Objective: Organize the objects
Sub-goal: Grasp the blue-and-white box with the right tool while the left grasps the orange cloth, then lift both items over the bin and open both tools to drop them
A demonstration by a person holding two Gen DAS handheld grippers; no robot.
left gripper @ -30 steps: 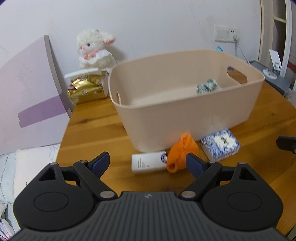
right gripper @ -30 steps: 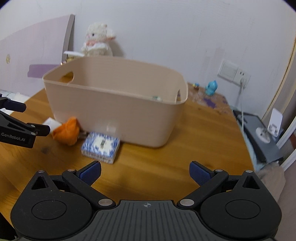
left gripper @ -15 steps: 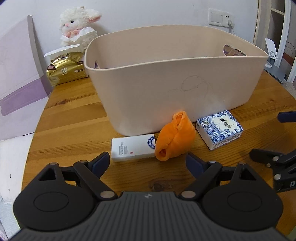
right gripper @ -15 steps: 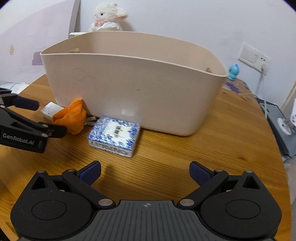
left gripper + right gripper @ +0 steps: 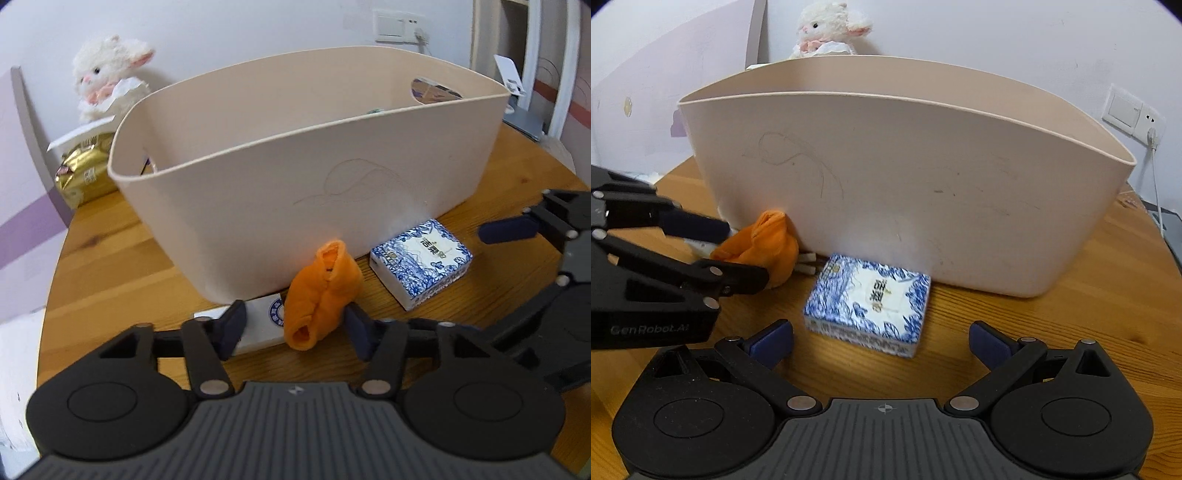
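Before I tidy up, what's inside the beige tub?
Over the beige tub's rim, only a sliver of something greenish shows near the far wall. The near wall hides the floor and anything else inside.

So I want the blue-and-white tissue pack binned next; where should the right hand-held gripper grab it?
Across its short sides, from the front: the tissue pack lies flat, clear of the tub, facing the open right hand-held gripper.
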